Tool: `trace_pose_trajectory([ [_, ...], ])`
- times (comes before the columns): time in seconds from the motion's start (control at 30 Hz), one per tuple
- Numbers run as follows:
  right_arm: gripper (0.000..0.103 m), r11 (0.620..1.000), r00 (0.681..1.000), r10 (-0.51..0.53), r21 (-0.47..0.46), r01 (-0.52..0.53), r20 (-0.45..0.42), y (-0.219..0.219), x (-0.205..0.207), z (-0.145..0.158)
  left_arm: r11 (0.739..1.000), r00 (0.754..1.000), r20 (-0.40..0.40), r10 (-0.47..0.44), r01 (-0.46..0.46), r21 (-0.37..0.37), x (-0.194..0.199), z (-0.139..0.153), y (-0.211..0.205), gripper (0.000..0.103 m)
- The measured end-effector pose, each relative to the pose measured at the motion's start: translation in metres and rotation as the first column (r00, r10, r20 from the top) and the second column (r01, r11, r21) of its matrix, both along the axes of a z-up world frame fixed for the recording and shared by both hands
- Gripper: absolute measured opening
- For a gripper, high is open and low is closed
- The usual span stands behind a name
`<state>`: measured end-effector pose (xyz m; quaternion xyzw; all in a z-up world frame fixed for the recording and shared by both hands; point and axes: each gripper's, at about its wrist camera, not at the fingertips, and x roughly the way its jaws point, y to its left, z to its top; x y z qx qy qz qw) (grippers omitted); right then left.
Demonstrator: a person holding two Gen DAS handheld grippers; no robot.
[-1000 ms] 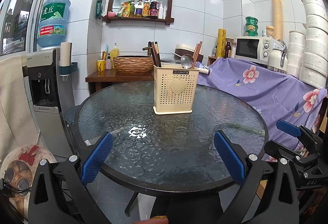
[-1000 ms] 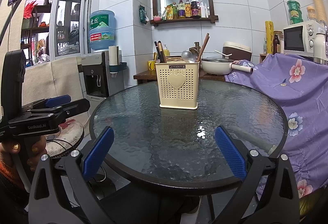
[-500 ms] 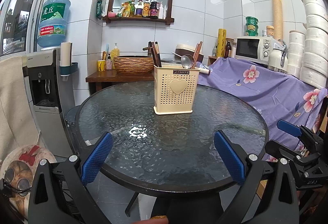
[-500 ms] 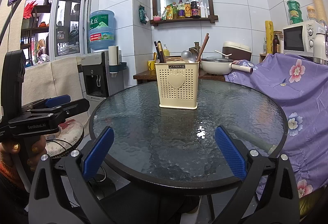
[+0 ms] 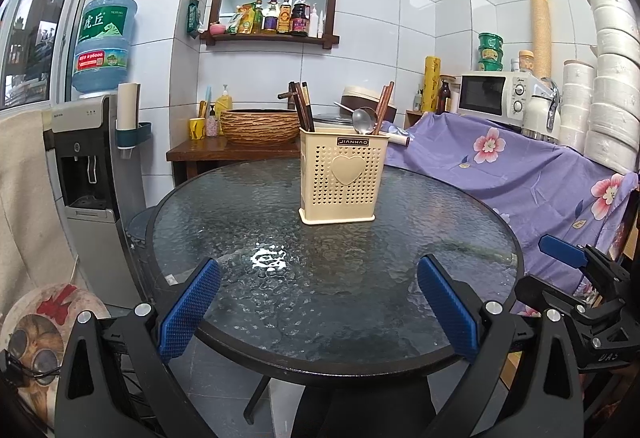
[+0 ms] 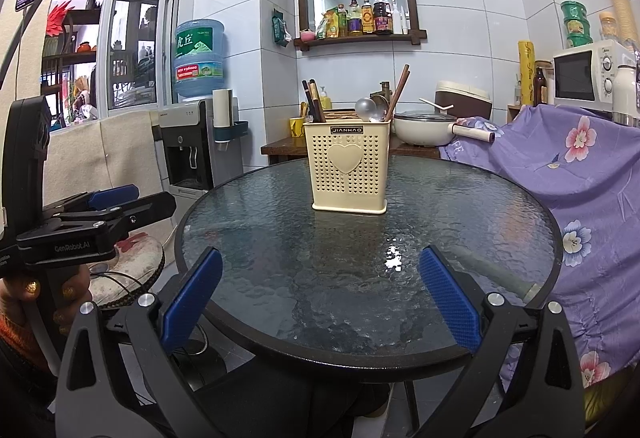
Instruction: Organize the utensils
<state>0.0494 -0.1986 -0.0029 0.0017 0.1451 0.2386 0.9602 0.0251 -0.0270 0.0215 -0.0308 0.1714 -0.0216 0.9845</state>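
A cream perforated utensil holder (image 5: 339, 177) (image 6: 347, 166) with a heart on its front stands upright near the far side of the round glass table (image 5: 332, 278) (image 6: 360, 266). Dark chopsticks (image 5: 301, 105) (image 6: 313, 101) stick out at its left, brown chopsticks (image 5: 385, 102) (image 6: 399, 85) and a metal ladle (image 5: 363, 117) (image 6: 370, 107) at its right. My left gripper (image 5: 318, 302) is open and empty at the table's near edge. My right gripper (image 6: 320, 302) is likewise open and empty. Each gripper shows at the edge of the other's view.
A water dispenser (image 5: 86, 173) stands left of the table, a purple flowered cloth (image 5: 520, 173) drapes at the right. Behind are a wooden side table with a woven basket (image 5: 259, 125), a pot (image 6: 424, 127), a microwave (image 5: 494, 93) and a round stool (image 6: 132, 266).
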Motion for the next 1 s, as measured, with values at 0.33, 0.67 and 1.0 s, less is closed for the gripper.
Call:
trace_pose_trajectory([
  [0.33,0.097,1.000,1.000,0.000,-0.002,0.000,0.001,0.0005,-0.0004,0.0002,1.000,1.000,-0.002,-0.005,0.005,-0.008,0.0009,-0.0004,0.0003,0.097],
  [0.67,0.097,1.000,1.000,0.008,0.000,-0.008,-0.004,0.0010,0.0020,-0.0002,1.000,1.000,0.002,0.006,-0.006,-0.010,0.0014,0.0012,0.0006,0.097],
  [1.0,0.097,1.000,1.000,0.005,0.002,-0.005,-0.007,-0.0007,0.0030,0.0000,1.000,1.000,-0.002,0.017,-0.017,0.005,0.0018,-0.0013,0.0001,0.097],
])
